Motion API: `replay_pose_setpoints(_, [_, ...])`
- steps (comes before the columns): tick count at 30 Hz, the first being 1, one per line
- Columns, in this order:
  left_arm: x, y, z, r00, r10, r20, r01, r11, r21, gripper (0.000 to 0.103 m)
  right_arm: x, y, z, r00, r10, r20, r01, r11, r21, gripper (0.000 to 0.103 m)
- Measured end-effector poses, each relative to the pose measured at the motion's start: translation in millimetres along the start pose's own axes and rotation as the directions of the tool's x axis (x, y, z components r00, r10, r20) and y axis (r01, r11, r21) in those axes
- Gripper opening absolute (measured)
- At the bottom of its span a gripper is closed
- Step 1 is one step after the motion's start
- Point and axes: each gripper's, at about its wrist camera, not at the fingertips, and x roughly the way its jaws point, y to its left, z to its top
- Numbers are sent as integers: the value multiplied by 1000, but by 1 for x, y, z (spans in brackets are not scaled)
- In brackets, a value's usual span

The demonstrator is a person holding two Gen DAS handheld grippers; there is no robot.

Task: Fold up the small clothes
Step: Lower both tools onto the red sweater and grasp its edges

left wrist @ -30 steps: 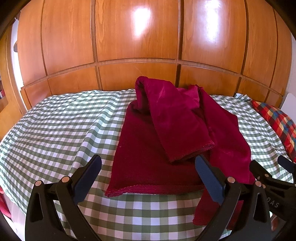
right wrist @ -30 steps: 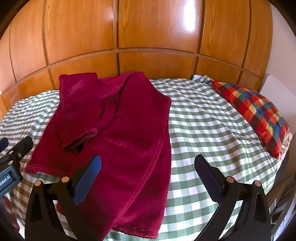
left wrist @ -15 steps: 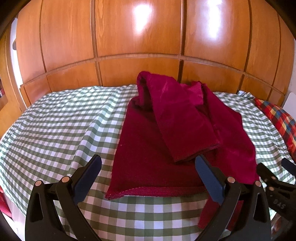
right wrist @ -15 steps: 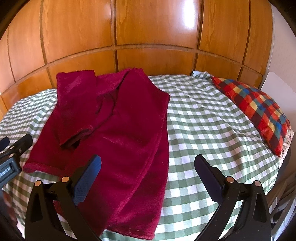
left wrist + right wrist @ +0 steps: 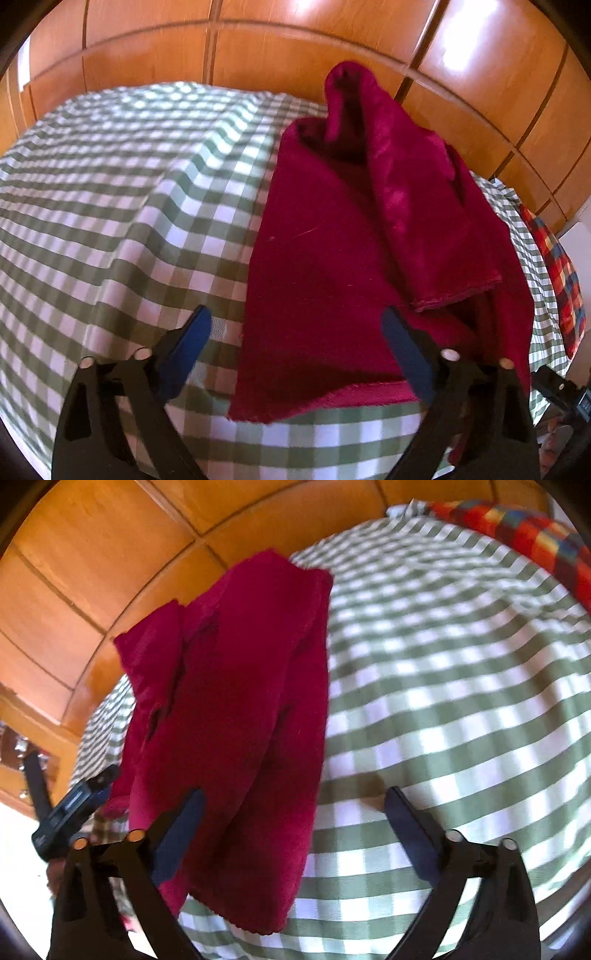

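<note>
Nearest to me in the left wrist view is my left gripper [image 5: 295, 339], its two blue-padded jaws wide apart and just starting to close. The near left corner of the dark red garment [image 5: 332, 258] sits between them, but the pads do not press on it. In the right wrist view, my right gripper [image 5: 293, 819] is much the same: jaws wide apart and beginning to close, with the garment's near right hem between them, not clamped. At the left edge of that view, part of the other gripper's black body shows.

The garment [image 5: 240, 701], a plush fleece piece, lies flat on a bed covered by a green and white checked sheet [image 5: 129, 221]. It runs away from me, hem closest. One sleeve [image 5: 424, 221] is already laid across the body, and the sides look turned inward, so I judge the lengthwise folds are done. What seems left is lifting the near hem and carrying it toward the far end, then tidying the result.

Further off, a pillow [image 5: 517, 528] in red, blue and yellow checks rests at the right side of the bed. Beyond everything stand glossy wooden panels [image 5: 258, 55].
</note>
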Motion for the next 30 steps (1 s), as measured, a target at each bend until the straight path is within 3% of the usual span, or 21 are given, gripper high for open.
replay_pose_setpoints(4, [10,6,4,1000,3,-3,-3,1000,-24,80,8,17,-1,1000,23,-17,-24,998,-60,78])
replay_pose_setpoints(10, [26,-6,13,999,11,-34,-11,1000,15,71,25,37,-1,999,13,-30,-17,993,-118,78])
replay_pose_setpoints(12, [31,-12,13,999,36,-35,-35,999,41,68,27,41,-1,1000,0,-26,-4,990,-142,65])
replay_pose_setpoints(13, [31,-15,14,999,34,-36,-32,998,54,57,27,43,-1,1000,-5,-24,1,988,-154,61])
replay_pose_setpoints(14, [30,-18,15,999,19,-39,-16,998,67,40,27,44,-1,1000,-5,-24,1,986,-168,49])
replay_pose_setpoints(15, [28,-22,15,999,-3,-40,6,997,74,30,26,45,-1,1000,-7,-24,2,984,-178,38])
replay_pose_setpoints(17, [26,-27,15,999,-18,-43,22,996,91,15,26,48,0,1000,-13,-28,7,980,-199,28])
replay_pose_setpoints(18, [25,-28,15,999,-17,-41,21,995,94,14,27,50,1,999,-18,-27,12,977,-211,22])
replay_pose_setpoints(21, [16,-28,13,999,-31,-33,34,995,90,12,23,54,3,999,-37,-17,31,967,-254,18])
replay_pose_setpoints(30, [-50,-12,-2,989,-144,21,142,987,78,11,-32,16,23,985,-149,85,167,942,-291,17])
